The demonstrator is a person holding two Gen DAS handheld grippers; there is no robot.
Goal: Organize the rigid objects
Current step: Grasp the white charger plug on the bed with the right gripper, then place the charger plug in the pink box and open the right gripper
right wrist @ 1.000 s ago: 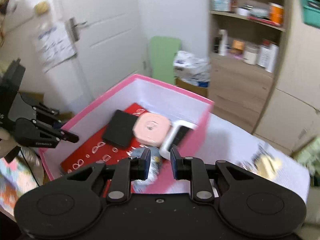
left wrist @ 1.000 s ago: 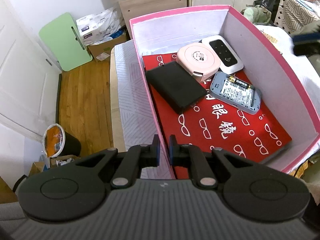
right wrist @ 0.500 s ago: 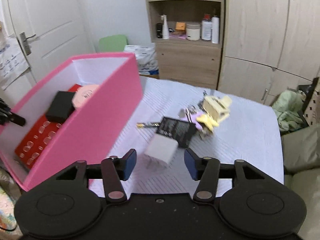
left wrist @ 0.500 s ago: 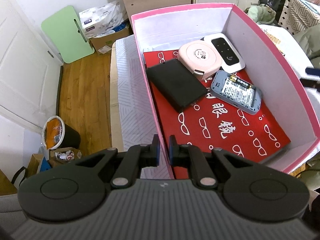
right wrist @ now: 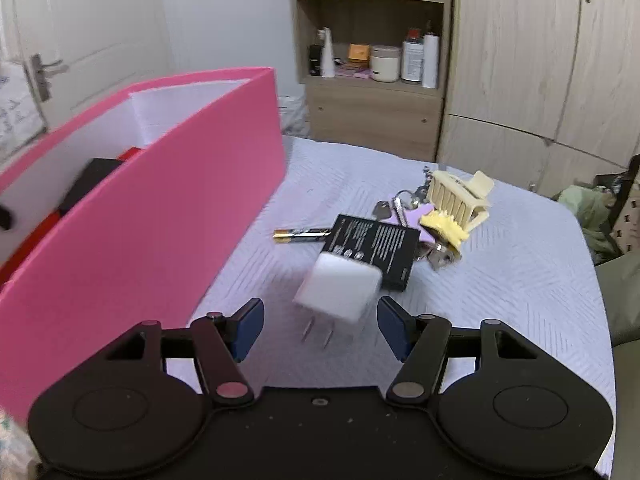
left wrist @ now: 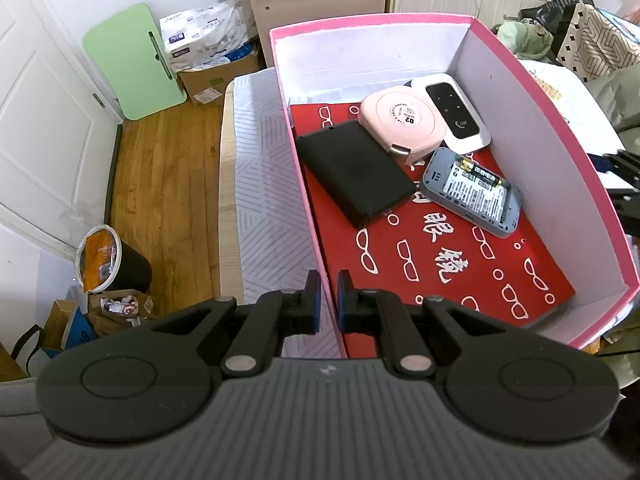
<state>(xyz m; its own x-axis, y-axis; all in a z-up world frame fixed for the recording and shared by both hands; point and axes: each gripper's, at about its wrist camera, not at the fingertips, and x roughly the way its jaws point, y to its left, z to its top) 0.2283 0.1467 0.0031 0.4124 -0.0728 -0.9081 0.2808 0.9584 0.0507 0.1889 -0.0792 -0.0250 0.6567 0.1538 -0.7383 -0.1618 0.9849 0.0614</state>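
Observation:
My left gripper is shut on the near wall of the pink box. Inside lie a black case, a round pink case, a white device and a grey device with a battery on a red card. My right gripper is open, its jaws either side of a white plug charger on the table. Behind it lie a black card, an AA battery, keys and a cream hair clip. The pink box stands left.
The table has a white patterned cloth. A wooden shelf unit and cupboards stand behind it. In the left wrist view, a bin and a green board are on the wooden floor left of the table.
My right gripper left the box, swung right, opened, and came down close around the white charger. My left gripper has stayed shut on the box wall.

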